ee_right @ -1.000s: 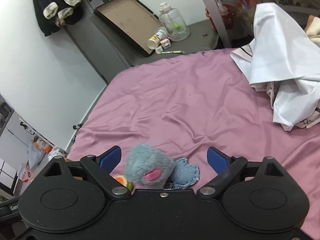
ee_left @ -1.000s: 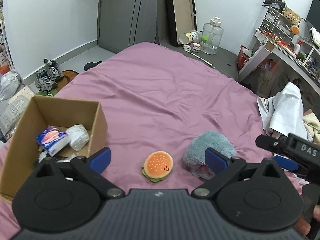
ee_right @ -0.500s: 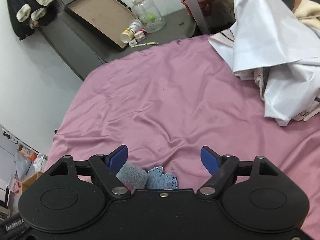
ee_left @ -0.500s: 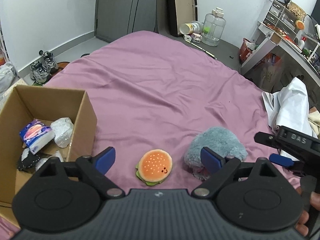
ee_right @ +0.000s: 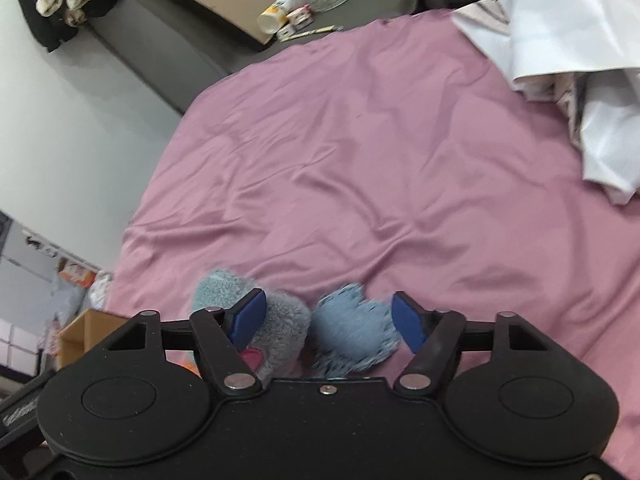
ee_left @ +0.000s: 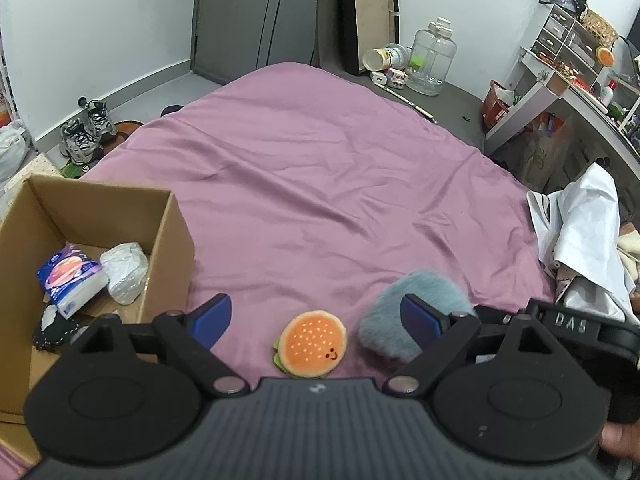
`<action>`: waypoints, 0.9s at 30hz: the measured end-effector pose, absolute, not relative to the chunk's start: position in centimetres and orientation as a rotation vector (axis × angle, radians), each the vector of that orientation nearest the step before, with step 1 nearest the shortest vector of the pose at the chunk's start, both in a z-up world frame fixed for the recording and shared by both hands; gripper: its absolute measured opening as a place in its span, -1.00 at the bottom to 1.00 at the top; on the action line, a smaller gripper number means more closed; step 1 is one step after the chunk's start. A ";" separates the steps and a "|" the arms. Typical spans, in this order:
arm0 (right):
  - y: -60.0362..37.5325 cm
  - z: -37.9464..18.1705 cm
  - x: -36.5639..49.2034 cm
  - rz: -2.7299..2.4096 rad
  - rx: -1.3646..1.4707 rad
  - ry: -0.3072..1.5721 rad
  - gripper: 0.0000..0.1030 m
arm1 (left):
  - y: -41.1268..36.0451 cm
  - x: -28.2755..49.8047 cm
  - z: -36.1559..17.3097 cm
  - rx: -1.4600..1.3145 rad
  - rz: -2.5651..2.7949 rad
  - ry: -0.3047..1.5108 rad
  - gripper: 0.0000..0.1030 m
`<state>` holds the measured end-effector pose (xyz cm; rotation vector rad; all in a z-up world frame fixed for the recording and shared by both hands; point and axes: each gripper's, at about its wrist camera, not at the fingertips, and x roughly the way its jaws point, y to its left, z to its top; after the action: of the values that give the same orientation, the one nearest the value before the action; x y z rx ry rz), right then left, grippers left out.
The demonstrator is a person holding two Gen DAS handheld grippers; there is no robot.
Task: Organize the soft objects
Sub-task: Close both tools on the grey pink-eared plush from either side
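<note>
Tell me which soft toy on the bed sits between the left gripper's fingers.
The burger toy, orange with a smiley face, lies centred in the open left gripper; the grey-blue plush sits behind its right finger.

**Tally of things on and around the bed**

One burger plush (ee_left: pixel 312 344) at 6 o'clock. One grey-blue furry plush (ee_left: pixel 416 300) at 5 o'clock. One blue fuzzy cloth (ee_right: pixel 352 332). One cardboard box (ee_left: pixel 168 240) at 8 o'clock holding one tissue pack (ee_left: pixel 70 278) and one white wad (ee_left: pixel 124 266). Two sneakers (ee_left: pixel 86 130) at 10 o'clock. One clear jug (ee_left: pixel 434 58) at 1 o'clock.
</note>
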<state>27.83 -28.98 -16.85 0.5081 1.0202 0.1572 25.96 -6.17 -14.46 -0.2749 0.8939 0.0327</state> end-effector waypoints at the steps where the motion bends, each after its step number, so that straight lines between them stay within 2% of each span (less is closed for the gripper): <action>1: -28.7 -16.7 27.7 0.177 0.508 1.028 0.21 | -6.2 25.9 -14.4 -0.280 0.033 0.894 0.78; 7: -26.4 -16.3 27.0 0.292 0.463 1.070 0.21 | -6.6 25.6 -14.4 -0.306 0.003 0.894 0.74; 10: -25.4 -16.6 26.6 0.318 0.434 1.089 0.13 | -6.7 25.7 -14.9 -0.326 0.006 0.906 0.47; 11: -25.3 -16.6 26.5 0.327 0.430 1.095 0.11 | -6.6 25.7 -15.2 -0.342 0.012 0.914 0.30; 15: -25.0 -16.8 25.9 0.354 0.429 1.124 -0.01 | -6.4 26.0 -16.2 -0.391 0.005 0.952 -0.03; 25: -24.4 -17.5 25.2 0.389 0.400 1.178 -0.01 | -7.0 25.8 -16.7 -0.432 -0.051 0.957 -0.16; 27: -24.4 -17.5 25.2 0.394 0.400 1.179 -0.01 | -6.9 26.0 -17.5 -0.453 -0.052 0.979 -0.41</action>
<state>25.19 -24.42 -17.52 0.4001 1.1795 0.3937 26.03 -6.92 -17.48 -0.4528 0.9792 -0.0516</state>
